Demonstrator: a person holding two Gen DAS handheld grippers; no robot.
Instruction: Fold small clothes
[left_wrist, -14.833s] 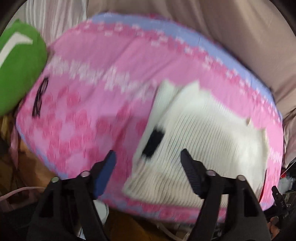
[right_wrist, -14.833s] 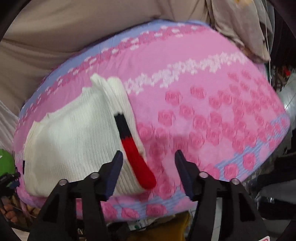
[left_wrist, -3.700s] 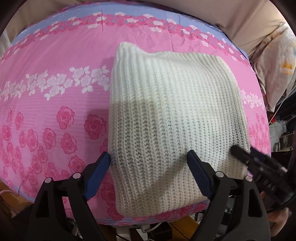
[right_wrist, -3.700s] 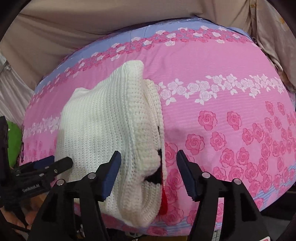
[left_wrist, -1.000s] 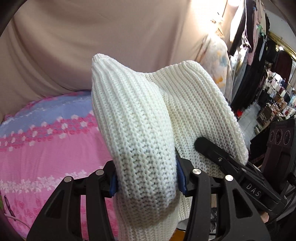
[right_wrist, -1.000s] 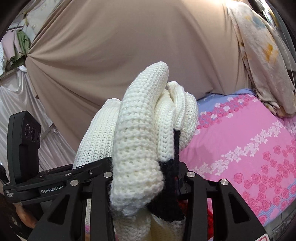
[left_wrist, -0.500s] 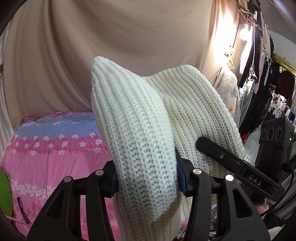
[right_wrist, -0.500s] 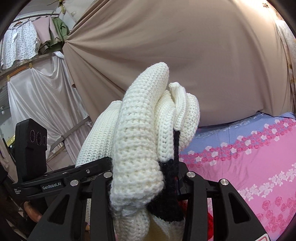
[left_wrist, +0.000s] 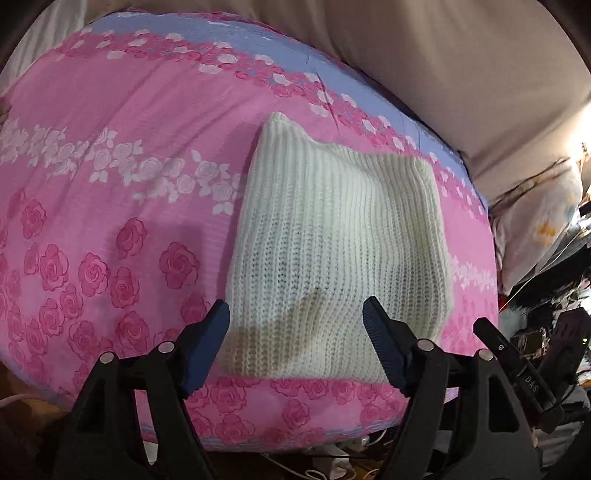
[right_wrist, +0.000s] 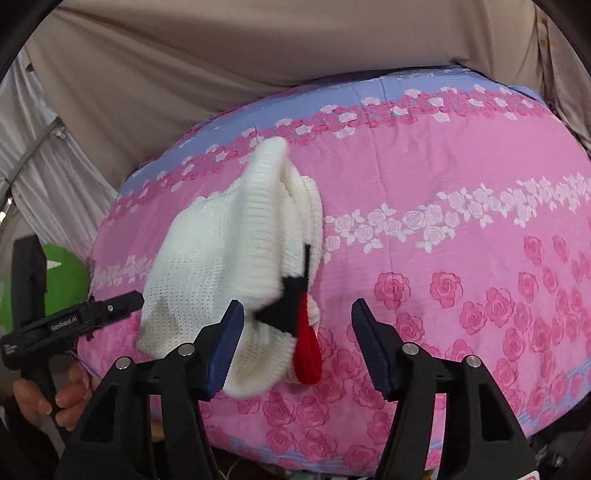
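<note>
A folded white knit sweater (left_wrist: 332, 251) lies on the pink rose-print bed cover (left_wrist: 110, 184), near its front edge. In the right wrist view the sweater (right_wrist: 221, 258) shows stacked folds with a black and red cuff (right_wrist: 301, 325) sticking out at its right side. My left gripper (left_wrist: 295, 347) is open and empty, just in front of the sweater's near edge. My right gripper (right_wrist: 297, 339) is open and empty, in front of the sweater's right end. The other gripper shows in each view (left_wrist: 517, 376) (right_wrist: 66, 325).
A beige curtain (right_wrist: 258, 55) hangs behind the bed. A green cushion (right_wrist: 66, 280) sits off the bed's left end. A floral cloth (left_wrist: 539, 221) and hanging clothes are at the right. Cables lie on the floor under the bed's front edge (left_wrist: 332, 465).
Both grippers held the folded sweater up in the air half a second ago. Now it lies on the bed and both grippers have opened and let it go.
</note>
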